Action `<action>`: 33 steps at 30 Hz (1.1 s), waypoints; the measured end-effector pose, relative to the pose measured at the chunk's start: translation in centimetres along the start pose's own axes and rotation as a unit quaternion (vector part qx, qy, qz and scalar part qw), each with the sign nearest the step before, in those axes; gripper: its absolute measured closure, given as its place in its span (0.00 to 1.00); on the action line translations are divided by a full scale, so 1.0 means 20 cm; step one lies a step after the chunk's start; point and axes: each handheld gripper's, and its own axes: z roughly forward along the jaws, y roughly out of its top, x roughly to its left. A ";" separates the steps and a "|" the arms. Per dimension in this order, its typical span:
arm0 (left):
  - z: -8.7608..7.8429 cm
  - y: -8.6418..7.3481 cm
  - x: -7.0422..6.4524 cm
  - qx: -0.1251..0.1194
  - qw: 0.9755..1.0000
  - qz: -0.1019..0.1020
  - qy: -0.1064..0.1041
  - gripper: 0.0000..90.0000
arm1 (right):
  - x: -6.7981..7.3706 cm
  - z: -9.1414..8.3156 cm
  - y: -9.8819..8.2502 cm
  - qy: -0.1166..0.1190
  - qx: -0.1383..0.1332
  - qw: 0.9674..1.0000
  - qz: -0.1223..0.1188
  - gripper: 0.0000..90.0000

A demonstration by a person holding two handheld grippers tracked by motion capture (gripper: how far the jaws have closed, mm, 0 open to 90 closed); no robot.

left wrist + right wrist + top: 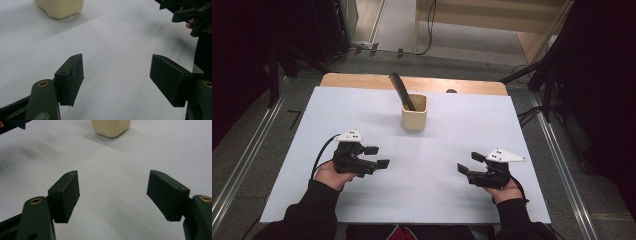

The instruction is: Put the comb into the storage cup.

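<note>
Both tools are seen spread wide with nothing between the jaws: the left gripper [376,156] is held low over the white table [312,165] toward its left edge, and the right gripper [469,163] is held the same way toward the right edge, each pointing inward at the other across bare surface. In the left gripper view the left gripper [117,77] is shown with only tabletop in the gap, and in the right gripper view the right gripper [113,195] is shown likewise. A cream cup [414,113] is set upright near the middle of the far edge, well apart from both tools, and a dark handled tool [401,91] is stood in it, leaning toward the far left corner with its upper end projecting past the rim. What kind of tool it is cannot be told. Judged from this layout, the placing of the dark tool in the cup appears to be done, since nothing is gripped and nothing else lies on the table; little seems left beyond the hands being kept clear.
</note>
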 end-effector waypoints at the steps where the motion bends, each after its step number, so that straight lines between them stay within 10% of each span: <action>1: 0.00 0.00 0.00 0.001 1.000 0.001 0.001 0.31 | 0.00 0.00 0.00 0.000 0.000 1.000 0.000 0.27; 33: -0.13 -0.10 0.05 0.006 1.000 -0.013 0.025 0.31 | 0.00 0.01 0.00 0.007 0.006 1.000 -0.004 0.27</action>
